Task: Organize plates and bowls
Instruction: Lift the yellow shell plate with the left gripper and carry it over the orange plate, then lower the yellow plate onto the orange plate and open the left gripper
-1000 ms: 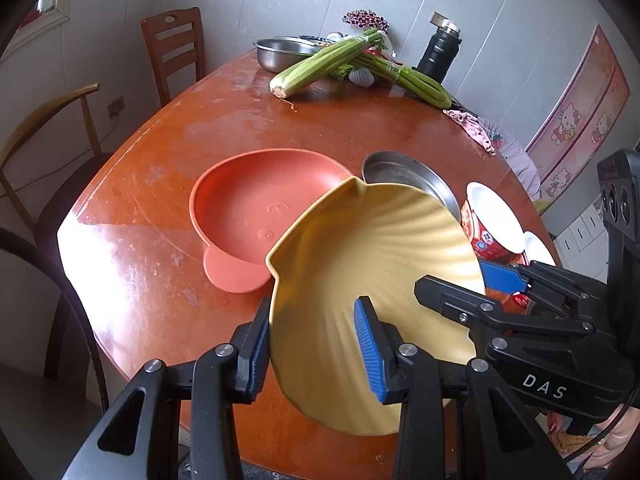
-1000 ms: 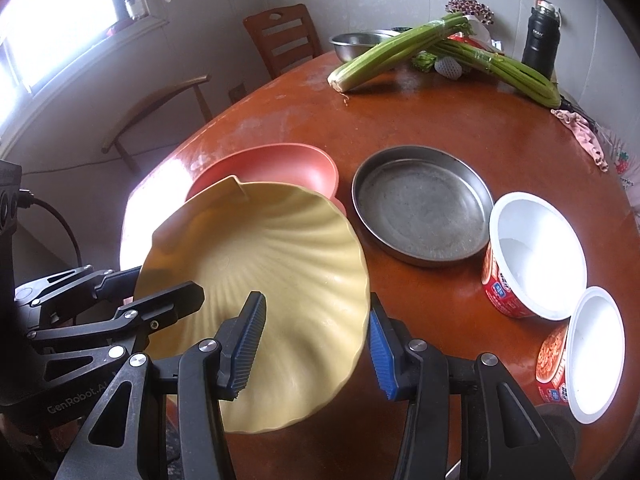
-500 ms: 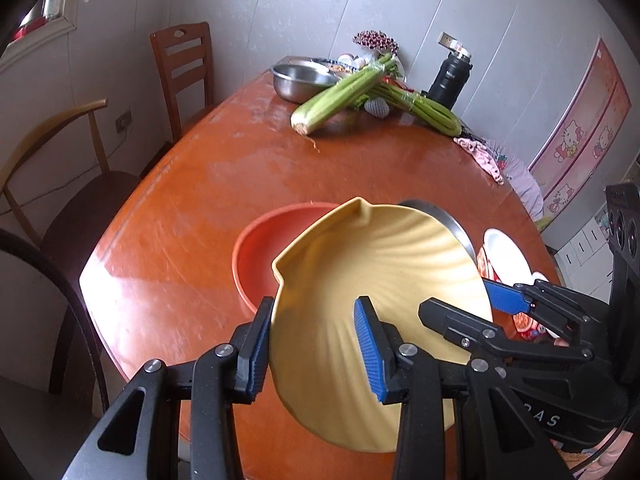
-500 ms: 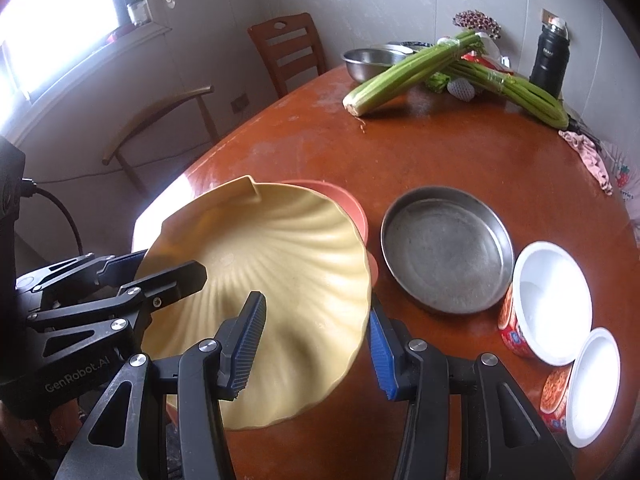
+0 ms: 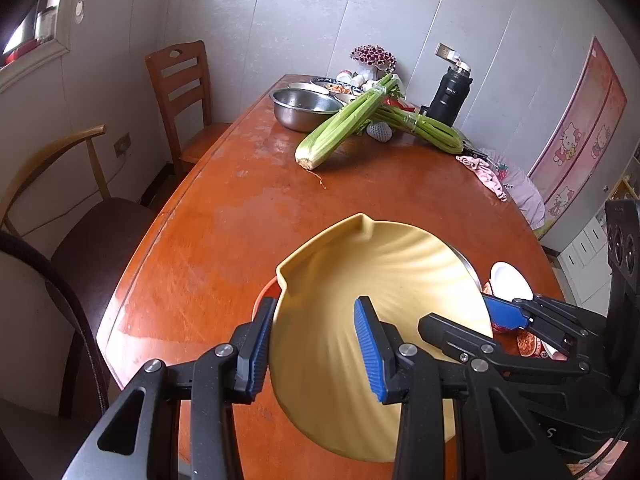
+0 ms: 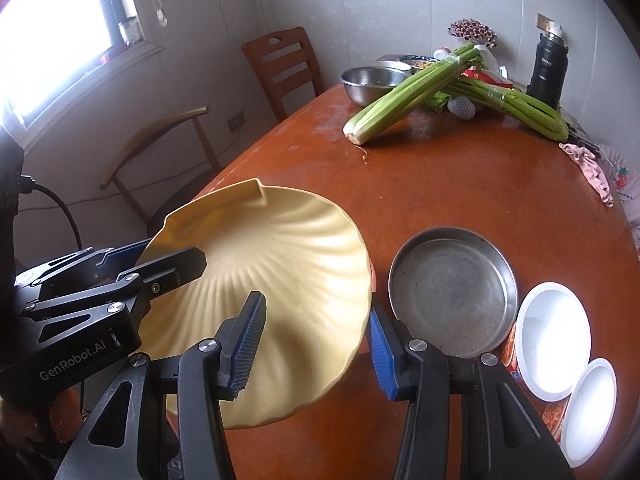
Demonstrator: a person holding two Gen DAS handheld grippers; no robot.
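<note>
A yellow shell-shaped plate [image 5: 380, 276] hangs tilted above the near end of the table, held by both grippers. My left gripper [image 5: 316, 350] is shut on its left rim, one finger over the plate and one under it. My right gripper [image 6: 316, 348] is shut on the opposite rim in the same way. Each gripper also shows in the other's view: the right gripper [image 5: 460, 316] and the left gripper [image 6: 168, 254]. Under the plate only a sliver of the orange bowl [image 5: 265, 295] shows. A steel pan [image 6: 452, 292] lies on the table to the right, with two white-lined cups [image 6: 552, 336] beside it.
Two celery bundles [image 5: 344, 128] lie across the far end of the brown table [image 5: 224, 248], with a steel mixing bowl [image 5: 304, 108], a black flask [image 5: 450, 96] and a pink cloth [image 6: 588, 168]. Wooden chairs [image 5: 180, 88] stand along the left side.
Both grippers have risen with the yellow plate and carried it over the orange bowl, which is now almost hidden. The pan and cups lie lower and further off in view.
</note>
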